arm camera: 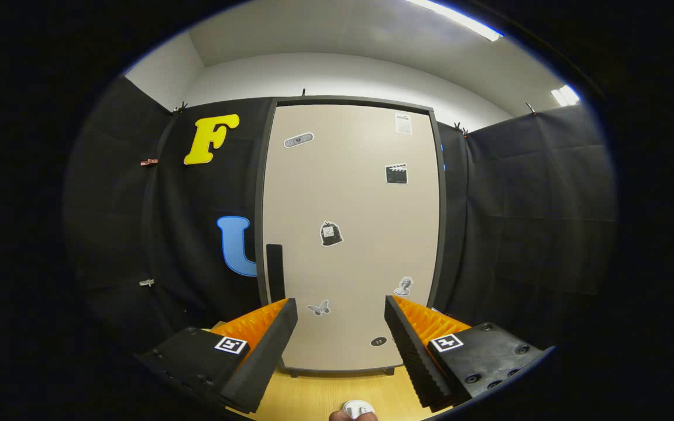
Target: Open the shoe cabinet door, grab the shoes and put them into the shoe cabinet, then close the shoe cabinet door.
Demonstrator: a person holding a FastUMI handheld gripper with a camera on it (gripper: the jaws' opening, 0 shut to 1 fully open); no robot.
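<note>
Tongs (341, 307) spread wide before one closed shoe cabinet door (351, 234).

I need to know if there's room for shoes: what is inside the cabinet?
Cannot tell: the cabinet door is closed and hides the inside. Only stickers and a dark handle show on it. The gripper is open, holding nothing.

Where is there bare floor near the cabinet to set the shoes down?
Bare wood floor lies between the open claw and the closed cabinet door. The white thing sits nearest the camera. The door handle is at the door's edge.
</note>
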